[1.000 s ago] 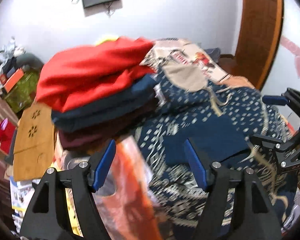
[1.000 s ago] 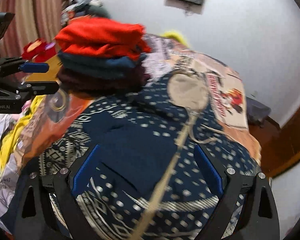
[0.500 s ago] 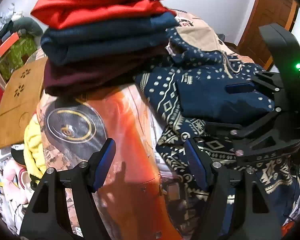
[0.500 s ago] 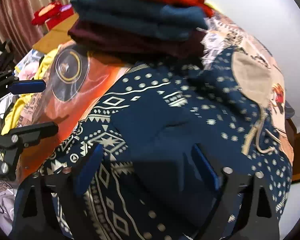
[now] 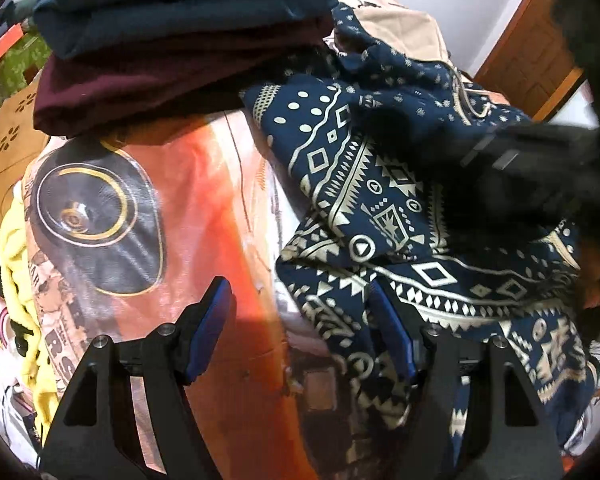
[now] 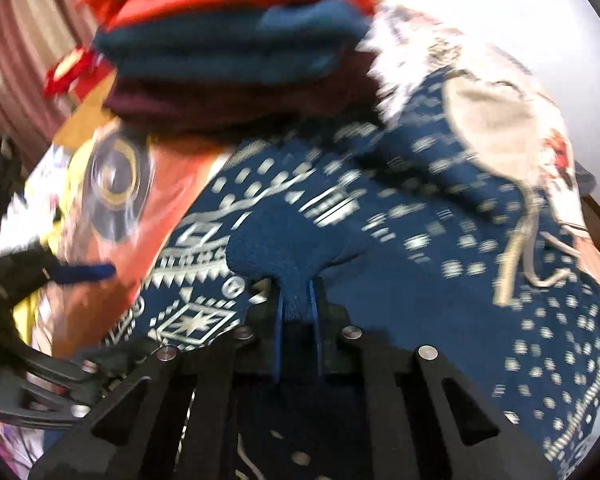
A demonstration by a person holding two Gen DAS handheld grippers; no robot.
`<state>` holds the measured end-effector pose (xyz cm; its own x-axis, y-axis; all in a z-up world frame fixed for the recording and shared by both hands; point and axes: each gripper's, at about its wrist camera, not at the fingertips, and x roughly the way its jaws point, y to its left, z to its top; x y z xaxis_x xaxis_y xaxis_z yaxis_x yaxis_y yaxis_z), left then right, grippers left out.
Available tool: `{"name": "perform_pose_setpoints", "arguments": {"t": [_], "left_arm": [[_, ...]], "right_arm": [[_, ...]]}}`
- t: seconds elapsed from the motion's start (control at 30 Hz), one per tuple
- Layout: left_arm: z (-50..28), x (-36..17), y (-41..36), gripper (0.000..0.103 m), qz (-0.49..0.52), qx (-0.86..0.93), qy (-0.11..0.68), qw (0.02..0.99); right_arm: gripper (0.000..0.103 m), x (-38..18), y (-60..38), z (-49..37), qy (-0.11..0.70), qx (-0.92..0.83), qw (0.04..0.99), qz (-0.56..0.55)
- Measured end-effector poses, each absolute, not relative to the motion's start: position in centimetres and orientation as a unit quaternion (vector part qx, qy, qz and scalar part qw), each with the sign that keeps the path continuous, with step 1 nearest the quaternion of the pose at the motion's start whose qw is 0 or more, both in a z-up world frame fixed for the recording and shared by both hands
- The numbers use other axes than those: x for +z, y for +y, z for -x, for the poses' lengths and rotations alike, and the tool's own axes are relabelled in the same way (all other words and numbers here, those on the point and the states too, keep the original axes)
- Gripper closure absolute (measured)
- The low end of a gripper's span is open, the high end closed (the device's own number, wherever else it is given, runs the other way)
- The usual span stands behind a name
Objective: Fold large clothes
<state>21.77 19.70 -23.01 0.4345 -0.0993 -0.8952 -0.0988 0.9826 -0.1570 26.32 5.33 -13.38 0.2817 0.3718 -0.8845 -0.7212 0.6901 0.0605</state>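
Navy patterned hoodie (image 6: 440, 264) lies spread on the bed's orange printed cover (image 5: 204, 208), beside a stack of folded clothes (image 5: 180, 40). My right fingers (image 6: 298, 300) pinch a fold of it; my left fingers (image 5: 300, 320) gape empty at its edge and should bite deep

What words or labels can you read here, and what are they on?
"RS": cut-off letters on the orange printed sheet, lower left in the left wrist view.
Smaller print beside it: too blurred to read.
On the navy patterned garment: shapes, no letters.
Right wrist view: nothing legible.
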Motion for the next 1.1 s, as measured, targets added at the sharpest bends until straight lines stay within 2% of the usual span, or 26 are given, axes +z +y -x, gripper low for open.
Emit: {"name": "perform_pose_setpoints", "arguments": {"t": [0.33, 0.5, 1.1], "left_arm": [[-23.7, -23.2, 20.5, 0.033, 0.099, 0.093, 0.517, 0.845], [-22.8, -22.7, 22.0, 0.033, 0.115, 0.14, 0.483, 0.856], [-24.1, -24.7, 21.7, 0.028, 0.101, 0.145, 0.52, 0.836]], "right_arm": [[0.093, -0.4, -4.7, -29.4, 0.343, 0.284, 0.89, 0.096], [0.093, 2.1, -10.7, -30.1, 0.308, 0.239, 0.92, 0.041], [0.094, -9.8, -23.1, -27.7, 0.471, 0.144, 0.869, -0.055]]}}
